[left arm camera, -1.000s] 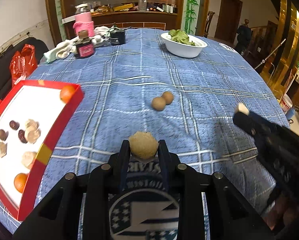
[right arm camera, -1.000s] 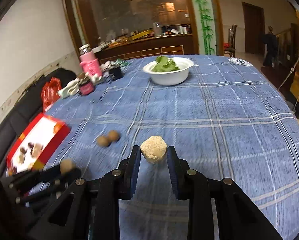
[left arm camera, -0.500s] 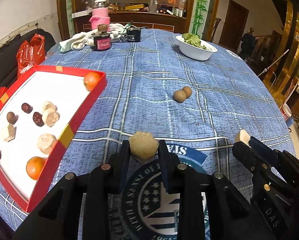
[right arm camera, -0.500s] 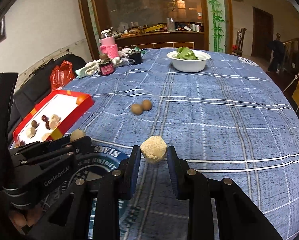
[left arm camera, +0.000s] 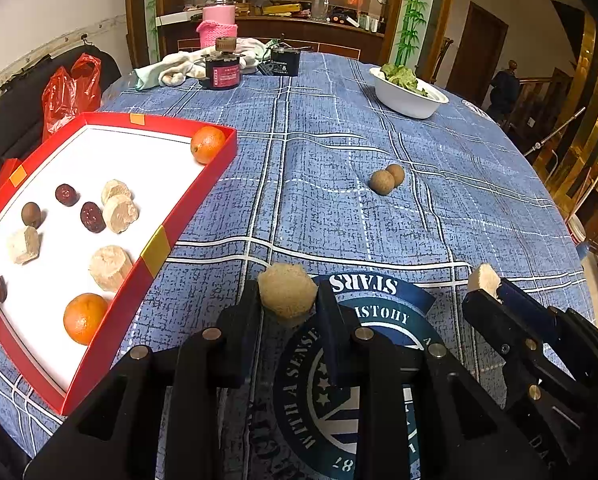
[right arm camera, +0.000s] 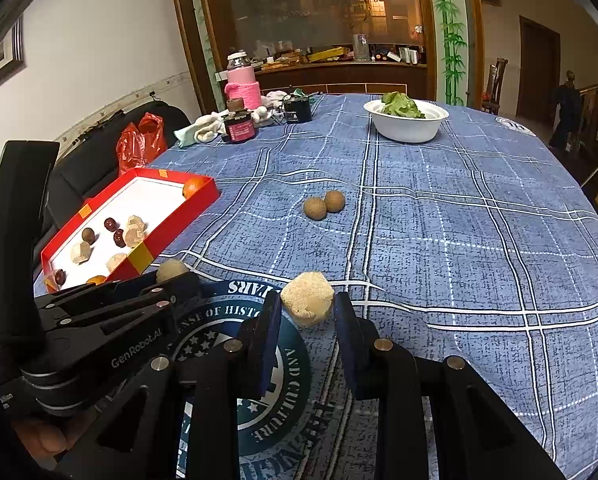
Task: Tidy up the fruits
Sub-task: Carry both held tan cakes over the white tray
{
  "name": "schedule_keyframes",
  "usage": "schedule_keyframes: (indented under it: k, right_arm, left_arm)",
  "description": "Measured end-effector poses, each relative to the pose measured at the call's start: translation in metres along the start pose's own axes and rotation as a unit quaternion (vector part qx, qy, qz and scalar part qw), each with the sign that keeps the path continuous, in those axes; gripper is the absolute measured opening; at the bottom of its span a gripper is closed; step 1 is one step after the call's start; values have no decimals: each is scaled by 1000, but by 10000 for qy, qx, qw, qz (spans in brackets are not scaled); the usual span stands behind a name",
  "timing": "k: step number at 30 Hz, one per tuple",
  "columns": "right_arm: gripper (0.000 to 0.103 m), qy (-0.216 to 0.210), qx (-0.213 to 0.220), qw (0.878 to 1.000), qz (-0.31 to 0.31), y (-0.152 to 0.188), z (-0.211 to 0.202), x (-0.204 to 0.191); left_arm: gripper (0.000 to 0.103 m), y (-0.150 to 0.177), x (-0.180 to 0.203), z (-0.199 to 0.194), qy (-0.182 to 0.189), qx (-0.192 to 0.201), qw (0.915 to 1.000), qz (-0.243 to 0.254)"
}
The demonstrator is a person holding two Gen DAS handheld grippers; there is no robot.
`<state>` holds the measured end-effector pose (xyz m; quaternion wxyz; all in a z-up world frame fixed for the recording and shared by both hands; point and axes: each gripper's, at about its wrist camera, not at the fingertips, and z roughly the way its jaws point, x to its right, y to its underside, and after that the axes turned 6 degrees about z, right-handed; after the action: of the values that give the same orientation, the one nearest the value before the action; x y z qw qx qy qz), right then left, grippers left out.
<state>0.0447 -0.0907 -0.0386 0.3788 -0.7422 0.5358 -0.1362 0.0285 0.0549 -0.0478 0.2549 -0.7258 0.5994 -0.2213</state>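
My left gripper [left arm camera: 287, 300] is shut on a tan rough lump of fruit [left arm camera: 286, 293] just right of the red box [left arm camera: 155, 248]. The box has a white floor and holds two oranges [left arm camera: 84, 317], dark dates, a brown ball and several pale lumps. My right gripper [right arm camera: 306, 310] is shut on a pale faceted lump [right arm camera: 307, 298]; it shows in the left wrist view [left arm camera: 483, 280] at right. The left gripper shows in the right wrist view [right arm camera: 171, 272] at left. Two brown round fruits [left arm camera: 386, 178] lie loose mid-table, also in the right wrist view [right arm camera: 323, 205].
A blue checked tablecloth [left arm camera: 339, 128] covers the round table. At the far side stand a white bowl of greens [left arm camera: 409, 94], a dark jar [left arm camera: 222, 68], a pink bottle [left arm camera: 218, 20], a black box [left arm camera: 285, 62] and cloths. A red bag [left arm camera: 73, 92] lies beyond the left edge.
Both grippers have drawn back toward the near table edge and turned left, each still holding its lump. The red box now sits closer and fuller in both views.
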Motion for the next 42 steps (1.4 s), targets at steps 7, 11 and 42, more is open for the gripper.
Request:
schedule_keyframes:
  k: [7, 11, 42]
  right_arm:
    - [27, -27, -33, 10000, 50, 0, 2, 3]
    - [27, -51, -48, 10000, 0, -1, 3, 0]
    - [27, -1437, -42, 9818, -1242, -47, 42, -171]
  left_arm:
    - [26, 1, 1, 1, 1, -29, 10000, 8]
    - [26, -1, -1, -3, 12, 10, 10000, -4]
    - [26, -11, -175, -30, -1241, 284, 9807, -1486]
